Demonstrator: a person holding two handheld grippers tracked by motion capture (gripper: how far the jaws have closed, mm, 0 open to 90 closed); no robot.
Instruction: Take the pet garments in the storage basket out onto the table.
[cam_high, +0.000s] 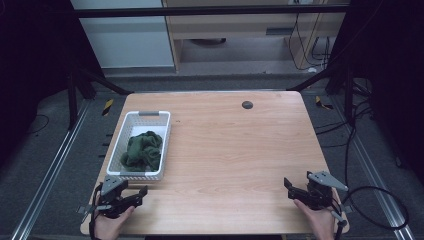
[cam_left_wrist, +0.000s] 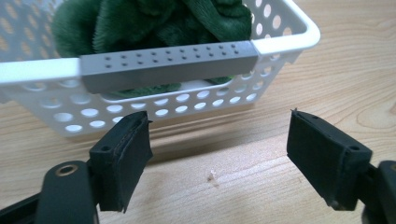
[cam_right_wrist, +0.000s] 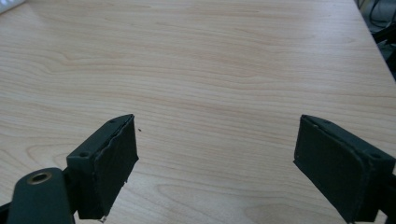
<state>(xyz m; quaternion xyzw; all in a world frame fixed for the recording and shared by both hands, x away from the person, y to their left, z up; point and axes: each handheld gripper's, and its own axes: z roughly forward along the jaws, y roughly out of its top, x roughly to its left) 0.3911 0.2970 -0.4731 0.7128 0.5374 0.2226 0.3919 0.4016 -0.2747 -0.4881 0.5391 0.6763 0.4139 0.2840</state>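
My left gripper (cam_left_wrist: 217, 158) faces the white perforated plastic basket (cam_high: 116, 148), jaws apart; my right gripper (cam_right_wrist: 215, 170) hangs over bare wooden table (cam_high: 240, 150), jaws apart. The crumpled dark green plush cloth (cam_high: 142, 151) inside looks soft and light; I'd pinch 1 raised fold.

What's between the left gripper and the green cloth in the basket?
The basket's near end wall and grey handle stand between the open left gripper and the green cloth, which lies inside the white basket. From above the cloth is uncovered.
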